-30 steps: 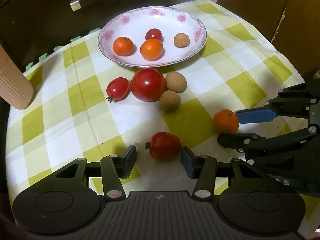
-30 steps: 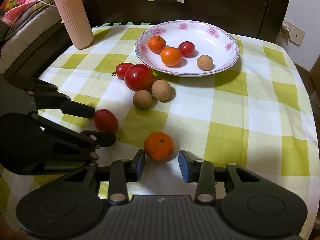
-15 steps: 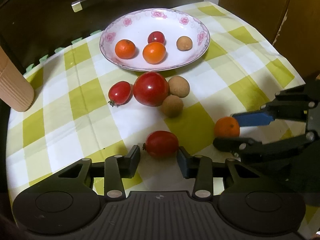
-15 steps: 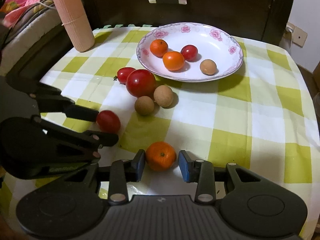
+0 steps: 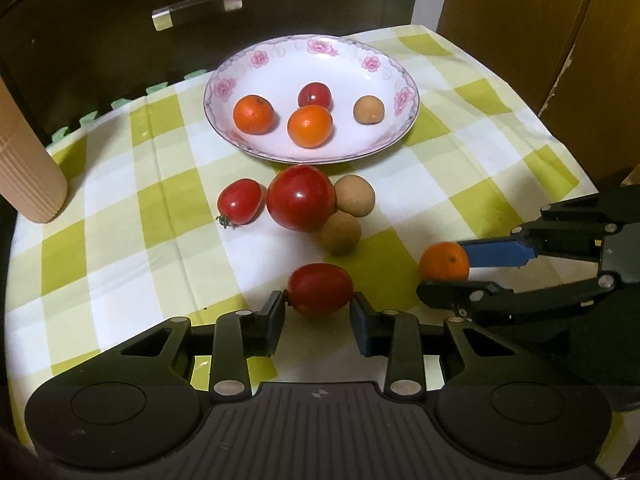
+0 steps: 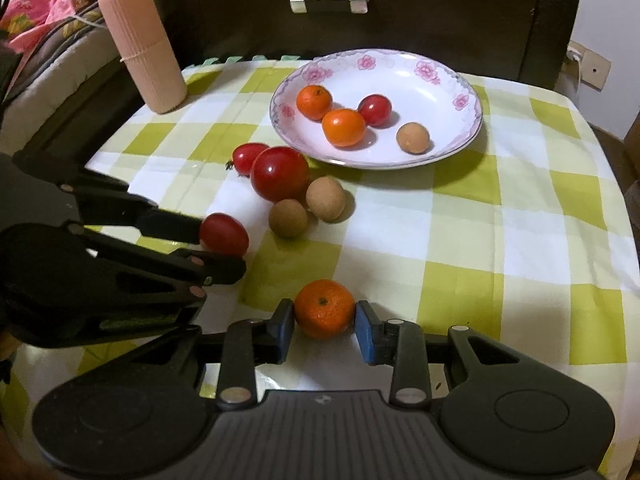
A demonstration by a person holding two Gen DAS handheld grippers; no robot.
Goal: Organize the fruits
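Note:
On the green-checked cloth, my left gripper [image 5: 318,308] is closing, and both pads touch the ends of a small red tomato [image 5: 320,288]. My right gripper [image 6: 325,320] is closing too, its blue pads pressed against the sides of a tangerine [image 6: 325,308]. Each gripper shows in the other's view: the left gripper [image 6: 222,250] and the right gripper [image 5: 442,270]. Farther back, a flowered plate [image 5: 280,64] holds two tangerines, a red tomato and a brown fruit. In front of the plate lie a big tomato [image 5: 300,198], a small tomato [image 5: 239,202] and two brown fruits [image 5: 354,196].
A pink ribbed cylinder [image 6: 140,44] stands at the table's back left corner. Behind the table is a dark cabinet with a metal handle [image 5: 196,8]. A brown cardboard box [image 5: 540,40] is at the right. The cloth's right half [image 6: 520,240] carries no objects.
The left jaws narrowed from well apart until they met the small tomato. The right jaws drew in against the tangerine. Neither hand shifted much.

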